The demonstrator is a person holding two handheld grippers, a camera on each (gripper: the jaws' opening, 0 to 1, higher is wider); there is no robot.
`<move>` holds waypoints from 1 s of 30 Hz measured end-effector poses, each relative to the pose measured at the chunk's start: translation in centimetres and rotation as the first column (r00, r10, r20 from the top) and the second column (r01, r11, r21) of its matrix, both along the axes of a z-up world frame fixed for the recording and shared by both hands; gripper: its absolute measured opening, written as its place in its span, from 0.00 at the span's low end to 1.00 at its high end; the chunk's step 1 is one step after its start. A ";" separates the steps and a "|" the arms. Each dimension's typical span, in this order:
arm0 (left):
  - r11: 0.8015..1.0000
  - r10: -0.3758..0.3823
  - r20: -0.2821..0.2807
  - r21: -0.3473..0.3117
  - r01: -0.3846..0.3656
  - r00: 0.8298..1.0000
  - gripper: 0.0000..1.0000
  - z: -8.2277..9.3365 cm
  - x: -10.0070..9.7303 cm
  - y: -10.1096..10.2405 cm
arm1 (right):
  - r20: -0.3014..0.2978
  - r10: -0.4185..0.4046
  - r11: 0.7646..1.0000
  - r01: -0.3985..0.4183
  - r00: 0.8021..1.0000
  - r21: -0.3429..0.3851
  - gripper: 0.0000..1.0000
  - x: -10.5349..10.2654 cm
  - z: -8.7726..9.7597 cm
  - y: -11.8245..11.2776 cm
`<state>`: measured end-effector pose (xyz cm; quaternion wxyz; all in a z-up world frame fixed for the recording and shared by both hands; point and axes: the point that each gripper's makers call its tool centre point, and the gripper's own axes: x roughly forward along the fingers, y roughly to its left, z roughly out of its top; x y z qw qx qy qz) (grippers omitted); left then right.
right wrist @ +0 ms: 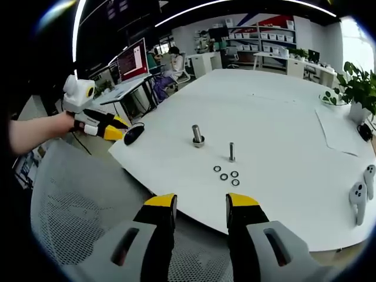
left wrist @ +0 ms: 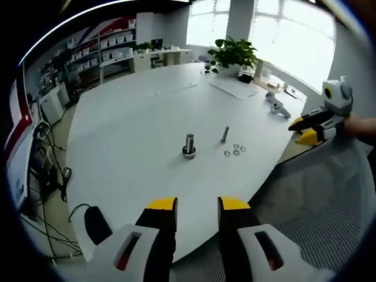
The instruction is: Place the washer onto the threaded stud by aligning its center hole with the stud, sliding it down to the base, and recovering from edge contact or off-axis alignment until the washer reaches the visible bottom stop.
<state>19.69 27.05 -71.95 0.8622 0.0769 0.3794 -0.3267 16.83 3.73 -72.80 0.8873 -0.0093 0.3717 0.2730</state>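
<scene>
Both grippers — left gripper, right gripper — hover off the white table's near edge, jaws parted, holding nothing; washers lie loose near the threaded stud — bare tabletop all round.

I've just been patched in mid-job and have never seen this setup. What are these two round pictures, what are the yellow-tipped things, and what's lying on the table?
There is no robot here: a person holds a hand tool with a two-jaw claw in each hand, and a fisheye camera rides on each tool.

The left gripper view looks along the left claw; the right claw comes in at its right edge. The right gripper view looks along the right claw, with the left claw and the hand holding it at the left.

On the white table stand a thick stud with something ringed at its base, and a thinner threaded stud. Four small washers lie loose beside the thinner one. A potted plant and two white controllers sit farther off.

Both claws are open and hold nothing.
</scene>
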 end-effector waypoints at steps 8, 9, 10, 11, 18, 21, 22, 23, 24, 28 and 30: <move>1.000 -0.004 0.044 -0.012 0.004 0.999 0.25 2.1 0.0 -0.3 | -0.004 0.002 1.000 -0.002 1.000 -0.004 0.36 -0.1 -0.1 0.0; 1.000 0.002 0.048 -0.003 -0.002 0.999 0.25 1.9 -0.1 -0.1 | -0.004 0.000 1.000 0.000 1.000 -0.003 0.36 -0.1 -0.1 0.0; 1.000 0.005 0.050 0.002 -0.005 0.999 0.24 1.8 -0.2 0.0 | -0.003 -0.001 1.000 0.001 1.000 -0.003 0.36 -0.1 -0.1 -0.1; 1.000 0.023 0.064 0.010 -0.024 0.998 0.23 1.9 -0.2 0.4 | -0.003 -0.003 1.000 0.003 1.000 -0.003 0.36 0.0 -0.1 -0.1; 0.998 0.054 0.095 0.015 -0.056 0.994 0.23 2.4 -1.0 1.0 | -0.003 -0.006 1.000 0.006 1.000 0.000 0.36 0.0 0.0 -0.1; 0.998 0.054 0.086 0.020 -0.056 0.995 0.23 1.9 -1.1 0.9 | -0.005 -0.002 1.000 0.002 1.000 -0.004 0.36 0.0 -0.1 -0.1; 0.998 0.051 0.089 0.027 -0.053 0.995 0.23 1.8 -1.1 0.9 | -0.006 -0.002 1.000 0.002 1.000 -0.005 0.36 0.0 -0.1 -0.1; 0.998 0.029 0.123 0.046 -0.034 0.992 0.23 2.1 -0.9 0.7 | -0.006 -0.003 1.000 0.003 1.000 -0.004 0.36 0.0 -0.1 -0.1; 0.998 0.011 0.146 0.058 -0.020 0.989 0.23 2.3 -0.8 0.6 | -0.006 -0.004 1.000 0.004 1.000 -0.003 0.36 0.0 -0.1 0.0; 0.998 -0.033 0.128 0.048 0.027 0.991 0.23 1.9 -1.3 -0.4 | -0.009 -0.001 1.000 0.001 1.000 -0.006 0.36 0.0 -0.2 0.0; 0.997 -0.049 0.118 0.068 0.042 0.992 0.23 1.5 -1.5 -0.5 | -0.010 0.001 1.000 -0.001 1.000 -0.010 0.36 -0.1 -0.2 0.0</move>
